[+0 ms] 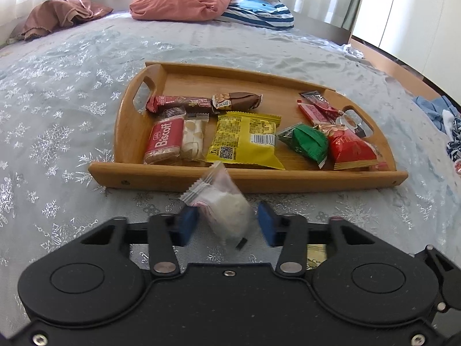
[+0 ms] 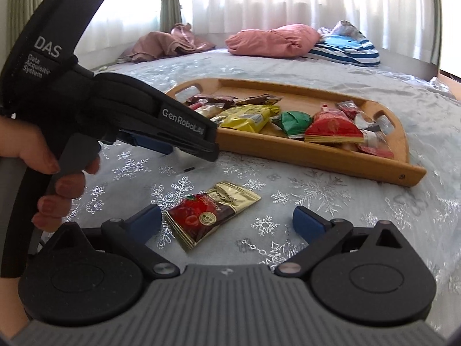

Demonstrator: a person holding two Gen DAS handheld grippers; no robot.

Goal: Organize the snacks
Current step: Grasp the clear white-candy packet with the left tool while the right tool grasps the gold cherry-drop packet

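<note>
A wooden tray (image 1: 178, 177) on the bed holds several wrapped snacks, among them a red Biscoff pack (image 1: 164, 139), a yellow packet (image 1: 245, 139) and a green packet (image 1: 309, 144). My left gripper (image 1: 227, 223) is open, with a clear packet holding a white snack (image 1: 227, 207) lying between its blue pads, just in front of the tray. In the right wrist view, my right gripper (image 2: 227, 220) is open, low over the bed, with a red and gold candy packet (image 2: 210, 213) between its pads. The left gripper's body (image 2: 161, 118) shows there at the left, with the tray (image 2: 317, 155) beyond.
The bed has a light blue cover with silver snowflakes (image 1: 57, 144). A pink pillow (image 1: 181, 4), a striped blue pillow (image 1: 259, 14) and a brown cloth (image 1: 60, 14) lie at the far end. Blue clothing (image 1: 443, 115) lies at the right edge.
</note>
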